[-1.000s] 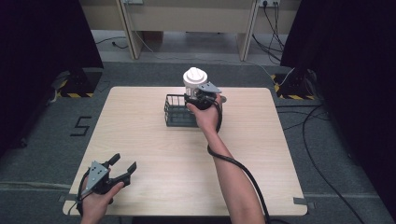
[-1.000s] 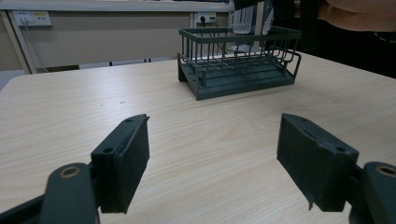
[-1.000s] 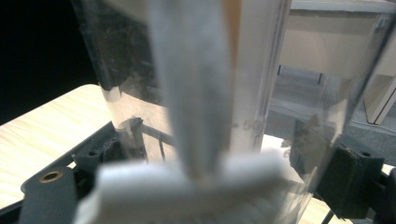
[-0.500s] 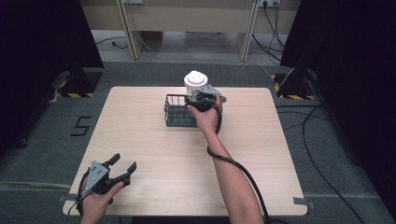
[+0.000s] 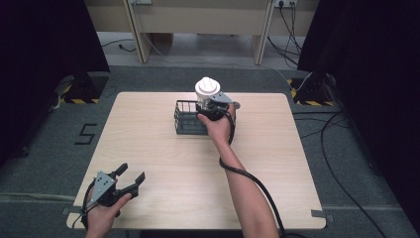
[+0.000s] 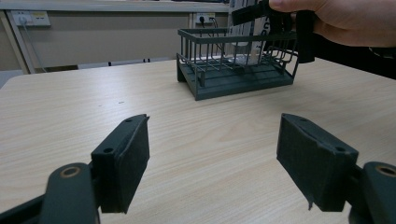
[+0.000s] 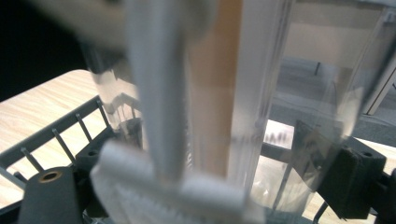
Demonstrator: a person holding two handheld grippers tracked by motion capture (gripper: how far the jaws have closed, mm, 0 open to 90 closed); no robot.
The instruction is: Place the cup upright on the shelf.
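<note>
Light wooden counter (image 5: 307, 163), seen from above, with a dark wire rack (image 5: 187, 119) standing at its far middle. Right claw (image 5: 210, 103) at the rack's right end, clamped on a clear plastic container with a white lid (image 5: 207, 89) held upright over that end of the rack; whether the container's base touches the rack floor cannot be told. In the right gripper view, clear container wall (image 7: 280, 93) very close and blurred between the two black jaws, with a white ribbed part (image 7: 159, 93) running down inside it and the rack's bars (image 7: 60, 135) visible to the lower left. Right hand (image 5: 218, 126) wrapped around the gripper body, forearm stretched across the counter, cable looped beside the wrist. Left claw (image 5: 130, 178) near the counter's near left corner, well apart from the rack, jaws spread wide and holding nothing, tips pointed toward the far right. In the left gripper view, both black pads (image 6: 128, 158) set well apart above bare wood, the rack (image 6: 233, 70) farther off straight ahead, and the right hand (image 6: 345, 21) with its gripper over the rack's right end. Beyond the counter, grey floor (image 5: 346, 69) with trailing cables and hazard-striped stand bases.
</note>
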